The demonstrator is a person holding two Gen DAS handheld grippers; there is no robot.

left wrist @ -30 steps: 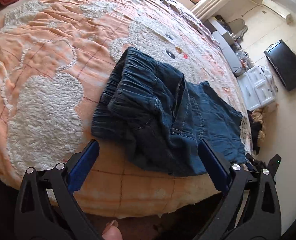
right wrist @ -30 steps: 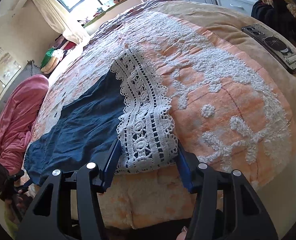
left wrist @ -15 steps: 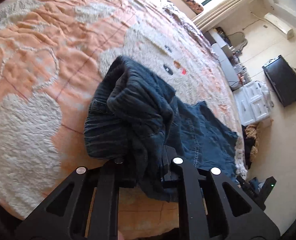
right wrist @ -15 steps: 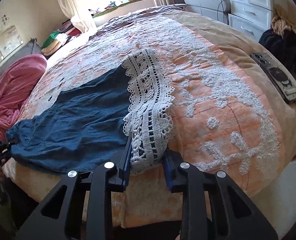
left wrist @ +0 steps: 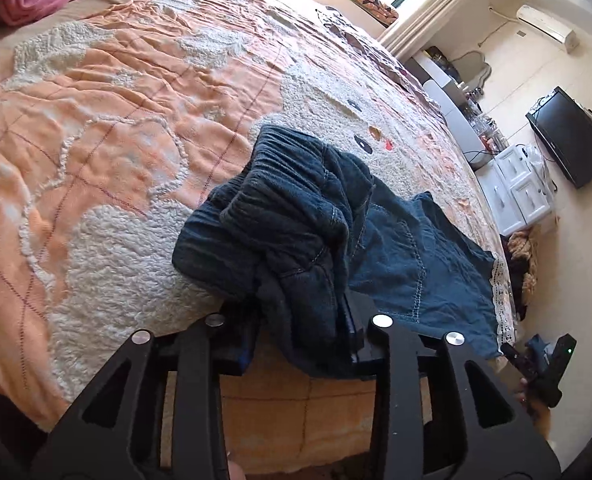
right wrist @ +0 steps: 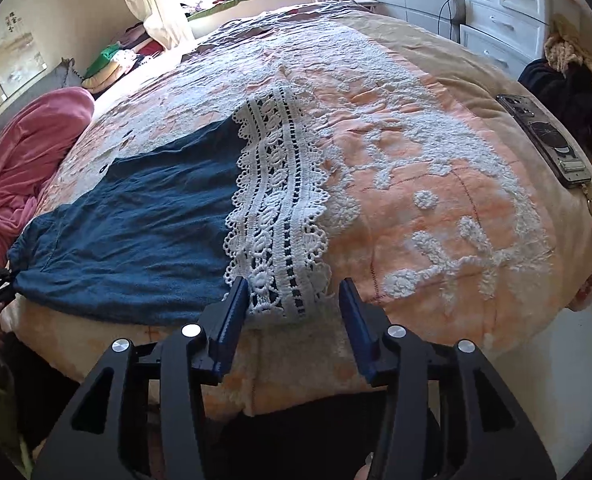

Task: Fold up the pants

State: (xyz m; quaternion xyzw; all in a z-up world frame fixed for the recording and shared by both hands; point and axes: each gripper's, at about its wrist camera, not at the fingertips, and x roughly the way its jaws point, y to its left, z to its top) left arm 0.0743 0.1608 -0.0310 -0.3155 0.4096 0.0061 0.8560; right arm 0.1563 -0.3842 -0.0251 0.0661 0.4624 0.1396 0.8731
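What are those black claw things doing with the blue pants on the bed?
A person is folding pants with two handheld grippers. The left gripper is pinched shut on the bunched waistband end. The right gripper is open, its fingers either side of the white lace hem, not squeezing it. The pants lie stretched across the orange bedspread, not folded over yet.

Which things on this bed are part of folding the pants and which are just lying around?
Part of the job:
- blue pants
- their white lace hem
- left tongs, shut on the waist end
- right tongs, open at the hem

Just lying around:
- phone
- pink blanket
- clothes pile
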